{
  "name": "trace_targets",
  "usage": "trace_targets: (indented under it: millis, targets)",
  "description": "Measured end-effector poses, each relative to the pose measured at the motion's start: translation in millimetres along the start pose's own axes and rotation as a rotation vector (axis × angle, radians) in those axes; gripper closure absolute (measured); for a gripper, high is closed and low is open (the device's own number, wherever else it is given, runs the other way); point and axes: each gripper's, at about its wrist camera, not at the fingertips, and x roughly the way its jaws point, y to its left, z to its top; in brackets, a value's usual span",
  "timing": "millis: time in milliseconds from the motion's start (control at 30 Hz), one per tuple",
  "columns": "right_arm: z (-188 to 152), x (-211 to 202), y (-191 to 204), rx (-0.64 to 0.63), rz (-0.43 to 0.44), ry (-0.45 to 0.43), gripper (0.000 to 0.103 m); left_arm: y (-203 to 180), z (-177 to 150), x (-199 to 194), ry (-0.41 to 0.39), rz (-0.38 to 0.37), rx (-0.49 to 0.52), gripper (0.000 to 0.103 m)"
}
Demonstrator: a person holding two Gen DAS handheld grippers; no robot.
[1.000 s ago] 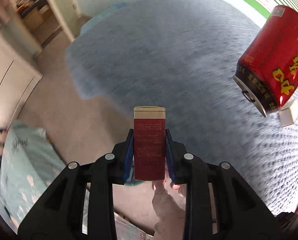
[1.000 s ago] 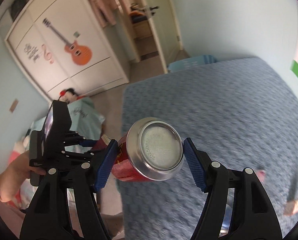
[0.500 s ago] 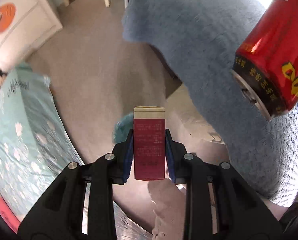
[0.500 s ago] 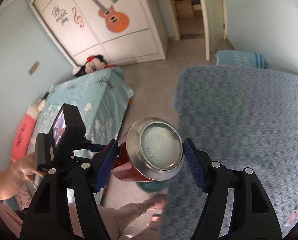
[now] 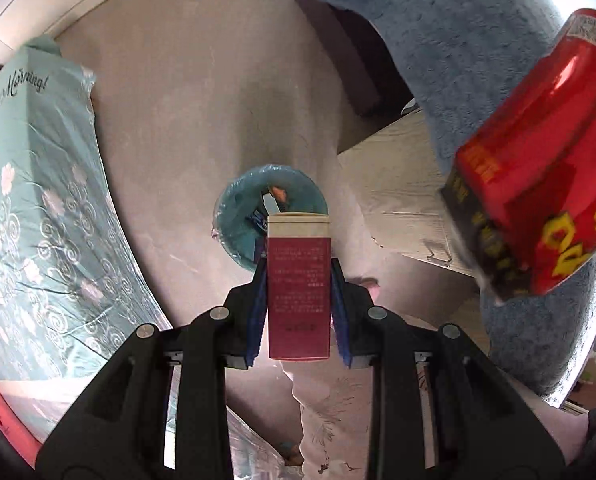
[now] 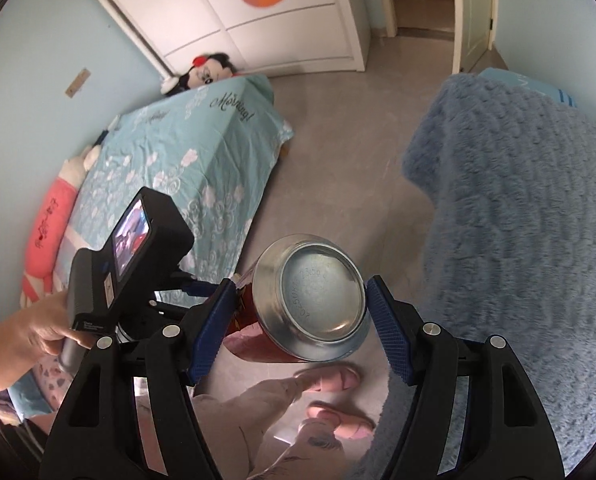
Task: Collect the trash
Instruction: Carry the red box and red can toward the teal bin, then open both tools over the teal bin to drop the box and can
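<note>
- The left claw (image 5: 298,300) is clamped on a red carton (image 5: 298,288), pads pressed flat against its two narrow sides. The carton's long axis runs straight out along the fingers, cream-coloured end pointing forward and down toward the teal bin (image 5: 242,216) on the floor.
- Judging by this, the carrying step is nearly over and the drop comes next. The carton's far end overlaps the bin's near rim in the left wrist view, so a short reach forward should centre it before the pads part.
- The right claw (image 6: 298,316) grips a red can (image 6: 298,316) across its body. Its long axis lies roughly along the fingers, tilted left, silver base facing away from the camera, and it hangs above bare floor (image 6: 337,160) between the two beds.
- In my judgement the can must swing left to the bin, which the right wrist view does not show.
</note>
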Motion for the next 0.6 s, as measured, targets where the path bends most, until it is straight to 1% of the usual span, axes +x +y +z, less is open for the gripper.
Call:
trace_targets:
  millis: [100, 133, 167, 200, 233, 267, 367, 533, 600]
  targets:
    - [-1, 14, 6, -0.007, -0.007, 0.03, 0.034, -1, -2, 6, 0.021, -0.013, 0.006, 0.076]
    - [-3, 17, 5, -0.005, 0.001, 0.036, 0.033, -1, -2, 9, 0.03, -0.013, 0.009, 0.058]
    - [-3, 24, 5, 0.003, 0.02, 0.05, 0.033, 1, -3, 12, 0.038, -0.004, 0.002, 0.027]
    - [-4, 28, 5, 0.011, 0.026, 0.06, 0.032, 2, -4, 14, 0.037, 0.003, -0.006, 0.02]
    - [-4, 32, 3, 0.015, 0.025, 0.068, 0.029, 2, -5, 15, 0.032, 0.003, -0.006, 0.02]
    - [-4, 37, 1, 0.019, 0.018, 0.078, 0.029, 3, -6, 17, 0.04, 0.003, -0.001, 0.02]
    - [-6, 43, -2, 0.036, 0.025, 0.094, 0.029, 7, -9, 24, 0.066, 0.018, -0.003, 0.02]
    - [-8, 38, -7, 0.042, 0.04, 0.095, 0.029, 13, -12, 29, 0.079, 0.054, 0.003, 0.022]
    - [-9, 33, -11, 0.053, 0.041, 0.087, 0.029, 12, -12, 29, 0.079, 0.056, 0.001, 0.022]
